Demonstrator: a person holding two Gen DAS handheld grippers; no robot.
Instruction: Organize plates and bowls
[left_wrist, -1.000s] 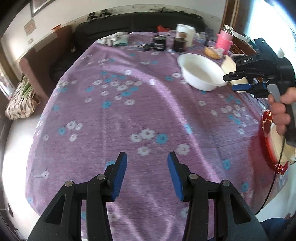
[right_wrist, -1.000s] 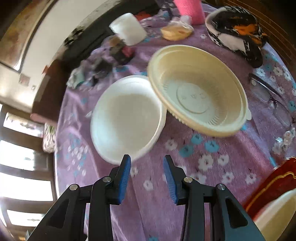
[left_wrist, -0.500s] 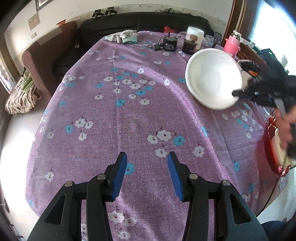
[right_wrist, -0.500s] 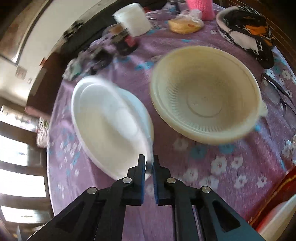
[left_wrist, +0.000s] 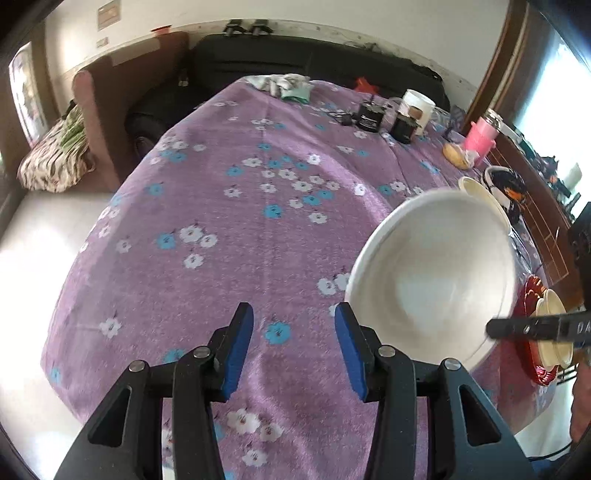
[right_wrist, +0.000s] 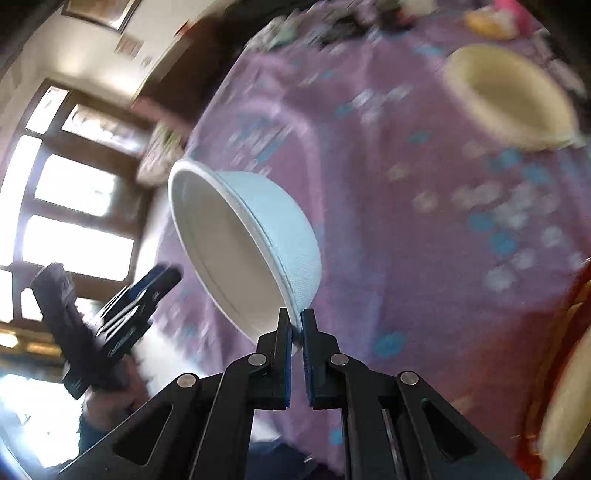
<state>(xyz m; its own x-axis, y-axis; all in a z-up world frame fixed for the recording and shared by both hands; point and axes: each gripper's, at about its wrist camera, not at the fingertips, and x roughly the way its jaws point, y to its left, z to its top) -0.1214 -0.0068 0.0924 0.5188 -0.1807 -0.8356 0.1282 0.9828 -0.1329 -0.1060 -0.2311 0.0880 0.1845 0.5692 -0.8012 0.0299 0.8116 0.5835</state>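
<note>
The white bowl (right_wrist: 255, 243) is off the surface, tipped on its side so its smooth, round hollow faces left in the right wrist view. Its outer wall has a fine pebbled, foam-like texture under a thin raised rim. The right tool (right_wrist: 294, 326) is clenched on that rim at the bowl's near edge, one black finger inside and one outside. In the left wrist view the same bowl (left_wrist: 436, 280) hangs at the right, above the cloth, its pale matte inside turned toward the camera.

The left tool (left_wrist: 293, 332) stands released, with nothing between its blue-padded fingers (left_wrist: 240, 339); its jaws have just been opening a little further. It hovers over the near part of the cloth, just left of the bowl.

Beyond, a cream bowl (right_wrist: 509, 99) with a deep round well sits on the far right of the surface. A red plate (left_wrist: 532, 332) with a scalloped, glossy edge lies at the right edge, carrying a cream dish. The surface wears a purple cloth (left_wrist: 258, 229) of woven look, printed with white and blue flowers. At the far end stand a pink cup (left_wrist: 480, 138), a white tub and small dark jars.
</note>
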